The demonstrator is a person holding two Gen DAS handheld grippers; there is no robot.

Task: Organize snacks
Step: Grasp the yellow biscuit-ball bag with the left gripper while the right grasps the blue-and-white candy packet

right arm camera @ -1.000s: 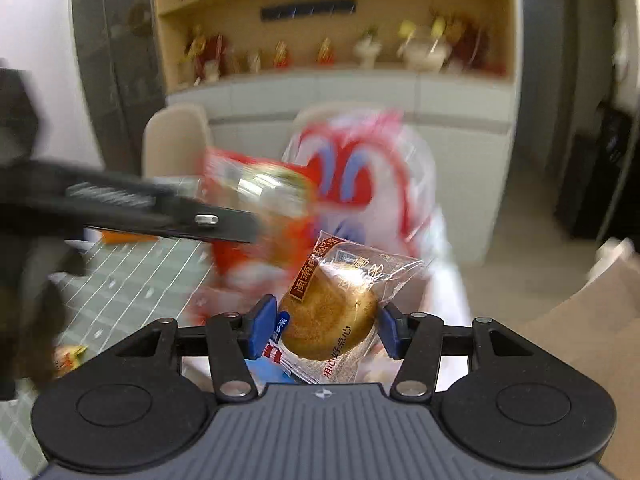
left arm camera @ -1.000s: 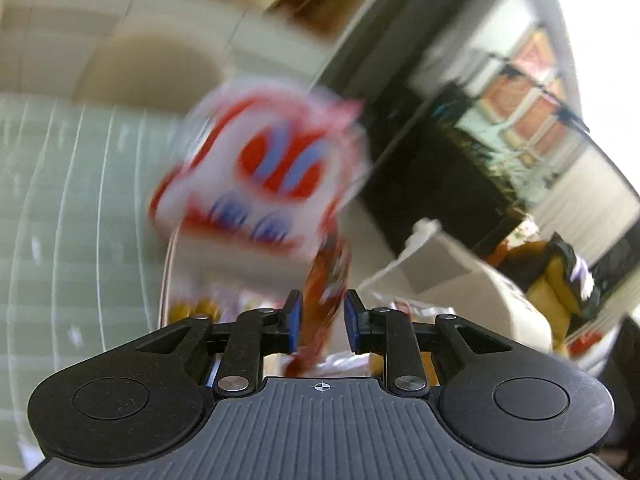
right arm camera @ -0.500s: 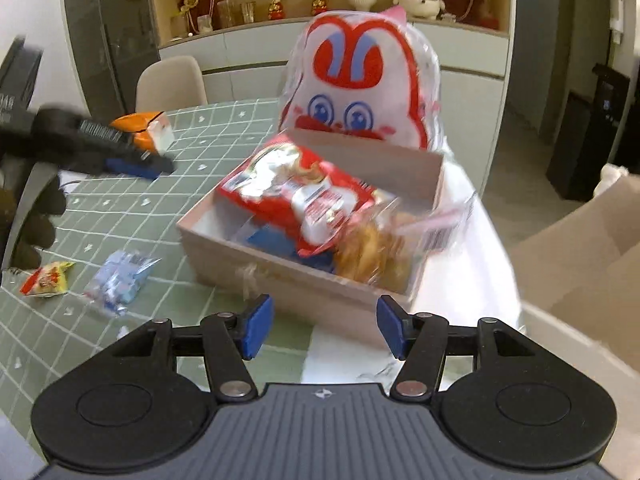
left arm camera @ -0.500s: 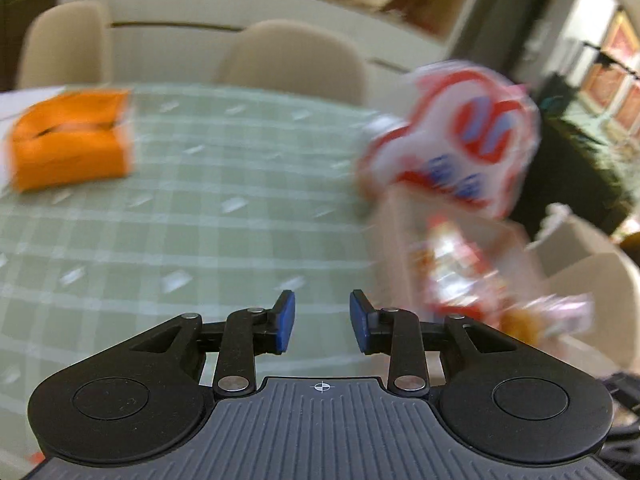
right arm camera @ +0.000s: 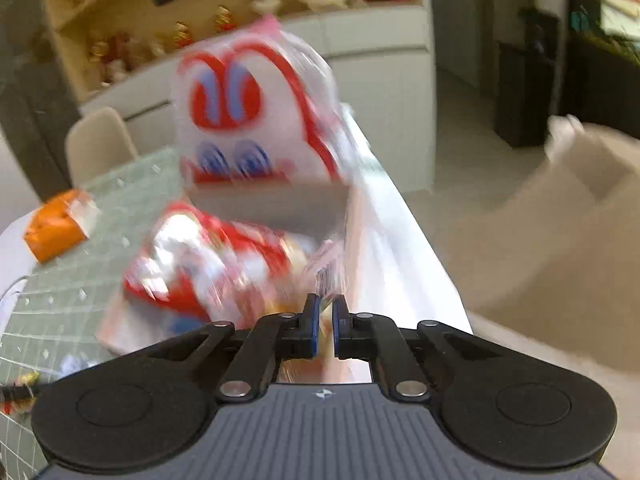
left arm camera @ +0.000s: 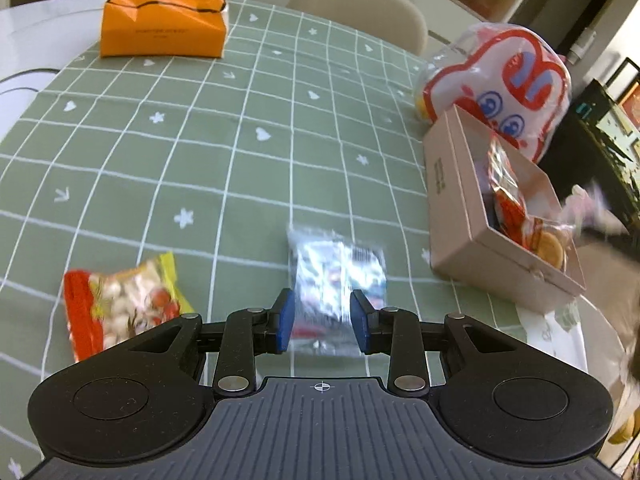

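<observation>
Left hand-held gripper (left arm camera: pixel 322 322) poised over a silvery snack packet (left arm camera: pixel 338 280) on the green tabletop (left arm camera: pixel 200 140), jaws narrowly parted, nothing pinched. Yellow-red packet (left arm camera: pixel 120 300) lay left, cardboard box (left arm camera: pixel 460 208) with snacks right. Only the right view showed the right hand-held gripper (right arm camera: pixel 325 326), just snapped closed, empty, near the box.

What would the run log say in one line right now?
left gripper: open over silvery foil snack packet | right gripper: shut, empty | beige cardboard box: holds snacks | green checked tablecloth
</observation>
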